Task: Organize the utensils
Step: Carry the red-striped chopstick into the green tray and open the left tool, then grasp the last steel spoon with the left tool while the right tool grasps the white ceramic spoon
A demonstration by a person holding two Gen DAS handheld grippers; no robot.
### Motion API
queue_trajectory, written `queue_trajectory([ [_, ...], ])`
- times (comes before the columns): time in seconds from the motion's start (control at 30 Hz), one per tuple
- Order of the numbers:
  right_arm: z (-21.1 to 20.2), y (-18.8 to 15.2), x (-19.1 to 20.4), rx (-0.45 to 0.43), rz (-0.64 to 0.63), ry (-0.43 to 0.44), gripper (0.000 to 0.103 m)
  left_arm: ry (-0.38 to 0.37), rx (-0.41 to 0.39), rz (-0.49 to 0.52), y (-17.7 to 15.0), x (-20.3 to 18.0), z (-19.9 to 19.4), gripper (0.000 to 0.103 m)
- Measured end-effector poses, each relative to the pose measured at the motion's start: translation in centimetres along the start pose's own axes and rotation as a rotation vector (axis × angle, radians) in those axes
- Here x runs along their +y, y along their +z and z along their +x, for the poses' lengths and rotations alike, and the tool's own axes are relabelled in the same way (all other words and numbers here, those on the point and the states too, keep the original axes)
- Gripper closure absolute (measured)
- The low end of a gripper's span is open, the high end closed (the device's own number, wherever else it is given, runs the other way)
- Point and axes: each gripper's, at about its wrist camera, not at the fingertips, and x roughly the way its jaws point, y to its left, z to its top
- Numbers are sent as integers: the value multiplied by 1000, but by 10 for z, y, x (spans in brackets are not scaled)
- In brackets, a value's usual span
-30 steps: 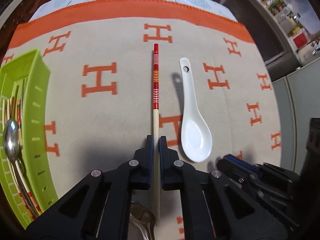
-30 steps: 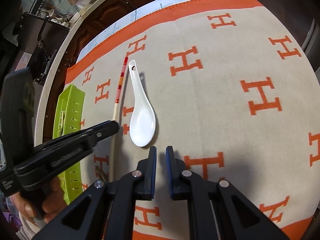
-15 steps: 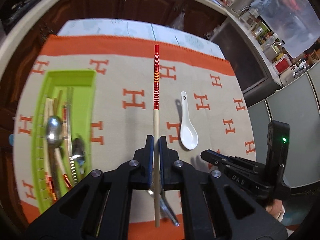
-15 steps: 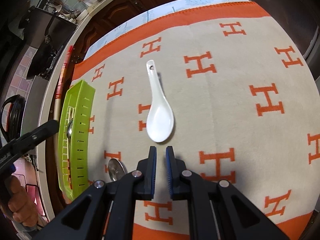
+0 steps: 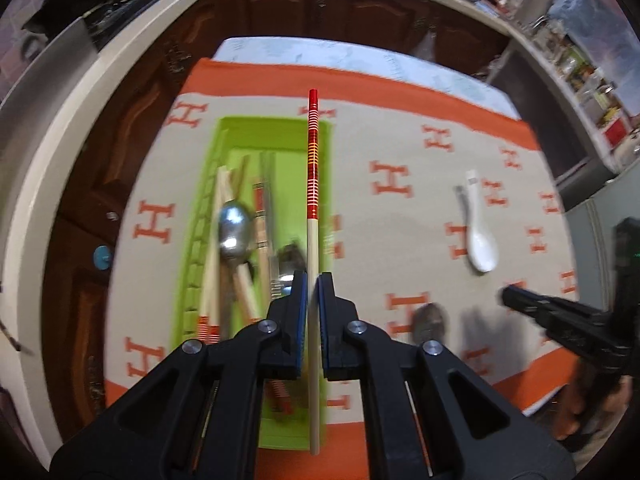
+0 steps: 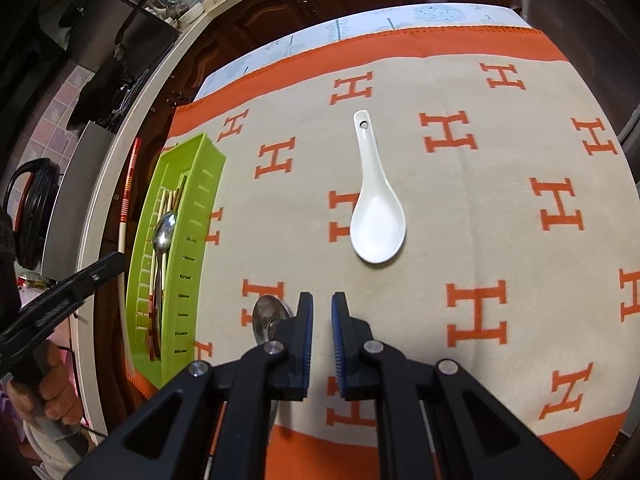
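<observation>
While a red-striped chopstick (image 5: 312, 184) is clamped in the left gripper (image 5: 313, 280) above the green utensil tray (image 5: 320, 184), the right gripper (image 6: 321, 304) is held slightly parted, empty, right of the tray, near a white ceramic spoon (image 6: 376, 208).

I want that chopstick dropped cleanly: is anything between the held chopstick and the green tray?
Nothing visible blocks it. The left gripper holds the red-banded wooden chopstick above the green plastic tray; below lie only the metal spoons and chopsticks already inside.
</observation>
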Motion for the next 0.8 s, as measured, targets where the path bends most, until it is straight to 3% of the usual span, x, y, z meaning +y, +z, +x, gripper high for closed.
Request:
queue_trajectory([
  [0.27, -3, -6, 2, 3, 1, -21, 94, 130, 30, -13, -6, 22, 32, 100],
  [0.4, -3, -7, 4, 7, 0, -25, 94, 159, 55, -21, -7, 25, 43, 98],
  [0.47, -3, -7, 5, 5, -4, -24, 94, 150, 70, -28, -8, 26, 45, 90],
  [0.53, -5, -7, 6, 1, -8, -23, 94, 149, 64, -32, -8, 26, 43, 68],
  [0.6, -5, -8, 7, -1, -10, -23, 94, 158, 41, -38, -9, 25, 37, 58],
  [0.8, -9, -11, 5, -9, -6, -25, 94, 145, 16, -49, -11, 22, 20, 57],
])
